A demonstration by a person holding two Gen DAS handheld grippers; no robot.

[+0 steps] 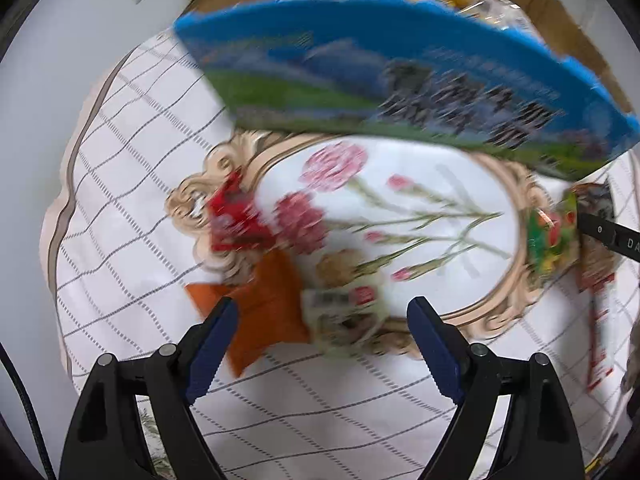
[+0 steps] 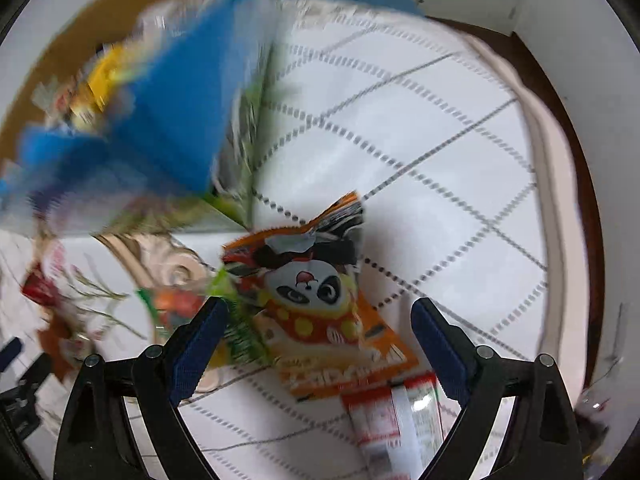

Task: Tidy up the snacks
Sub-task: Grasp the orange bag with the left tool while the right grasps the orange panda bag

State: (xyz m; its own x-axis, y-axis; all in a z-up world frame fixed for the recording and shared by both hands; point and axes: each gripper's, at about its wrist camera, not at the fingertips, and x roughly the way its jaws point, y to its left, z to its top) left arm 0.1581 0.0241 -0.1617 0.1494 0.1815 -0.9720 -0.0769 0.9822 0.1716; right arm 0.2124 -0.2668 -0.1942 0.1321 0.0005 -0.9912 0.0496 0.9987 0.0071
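Note:
In the left wrist view my left gripper (image 1: pixel 322 322) is open and empty above a small pale snack packet (image 1: pixel 344 316) and an orange packet (image 1: pixel 268 304) at the near rim of an oval floral tray (image 1: pixel 440 200). A red packet (image 1: pixel 236 216) lies on the tray's left rim. A large blue and green bag (image 1: pixel 400 76) hangs blurred above the tray. In the right wrist view my right gripper (image 2: pixel 320 320) is open over an orange panda snack bag (image 2: pixel 320 300). A green packet (image 2: pixel 240 336) lies under its left side and a red and white packet (image 2: pixel 392 420) below it.
A cardboard box (image 1: pixel 560 20) with several snacks stands behind the tray. A white grid-patterned cloth (image 2: pixel 440 160) covers the table. The green packet (image 1: pixel 552 236) also shows at the tray's right rim, by the other gripper's black tip (image 1: pixel 612 232). The table edge curves at right.

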